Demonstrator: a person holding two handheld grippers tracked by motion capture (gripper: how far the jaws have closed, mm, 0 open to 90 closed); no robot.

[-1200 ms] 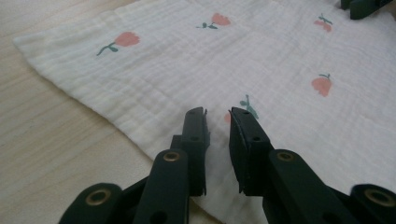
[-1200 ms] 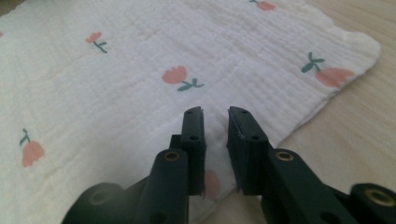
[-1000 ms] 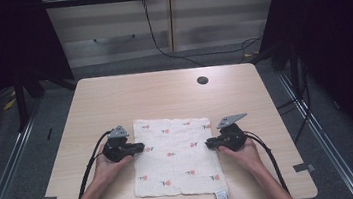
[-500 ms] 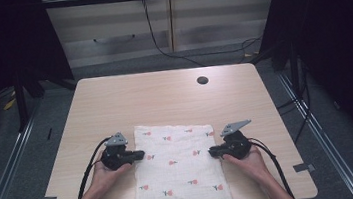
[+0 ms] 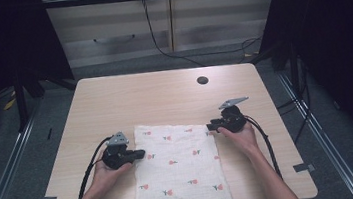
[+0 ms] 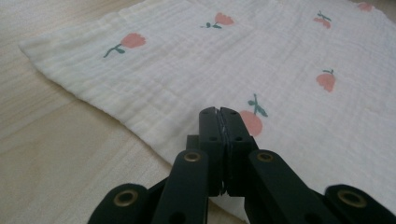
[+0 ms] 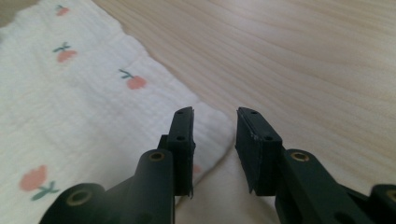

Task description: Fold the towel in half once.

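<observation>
Now the right gripper (image 5: pixel 213 124) has let go: its jaws have just been opening, and in the right gripper view they stand apart with the cloth's corner lying slack on the table below them, no pad pressing on it. A second ago both hands sat level at the cloth's (image 5: pixel 179 165) two side edges, and the cloth lay farther up the table; since then it has been drawn toward the person, so its near edge now reaches the table's (image 5: pixel 164 93) near rim, with a small tag hanging just over it. The right hand has swung out to the far right corner, while the left has hardly shifted.

I take that as the dragging or spreading step finished on the right side (the cloth looks flat, with no fold I can make out), and the left side not yet released.

The left gripper (image 5: pixel 139 154) lies low over the cloth's left edge, pointing right across it, its jaws pressed together. Whether a pinch of fabric is caught between them I cannot tell; the left gripper view shows the tips (image 6: pixel 219 122) closed just above a printed flower. The right forearm (image 5: pixel 269 179) angles in from the near right, that gripper aimed left at the corner.
</observation>
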